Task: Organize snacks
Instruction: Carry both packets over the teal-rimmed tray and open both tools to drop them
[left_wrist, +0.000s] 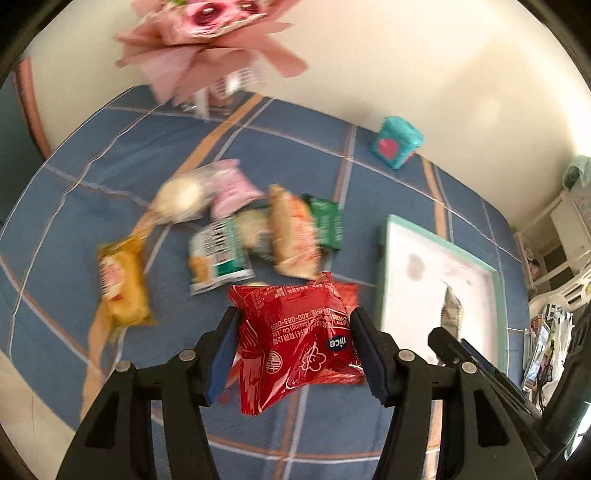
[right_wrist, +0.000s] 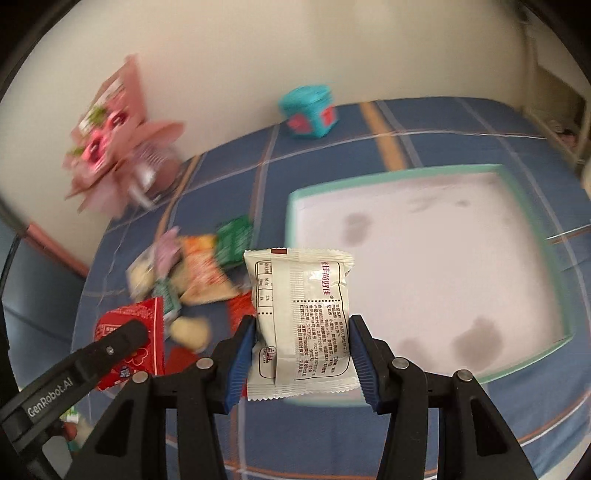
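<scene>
My left gripper (left_wrist: 293, 325) is shut on a red snack packet (left_wrist: 295, 339) and holds it above the blue plaid cloth; the packet also shows in the right wrist view (right_wrist: 129, 332). My right gripper (right_wrist: 303, 332) is shut on a white snack packet (right_wrist: 301, 321) at the near left corner of the mint-rimmed white tray (right_wrist: 436, 266). The tray also shows in the left wrist view (left_wrist: 436, 280), with the white packet (left_wrist: 451, 310) seen edge-on over it. A loose pile of snack packets (left_wrist: 258, 229) lies left of the tray on the cloth and shows in the right wrist view too (right_wrist: 199, 266).
A yellow packet (left_wrist: 122, 284) lies apart at the left. A pink paper bouquet (left_wrist: 207, 44) stands at the back by the wall. A teal box with a red heart (left_wrist: 397, 142) sits at the back. Shelves and clutter (left_wrist: 554, 258) are beyond the right edge.
</scene>
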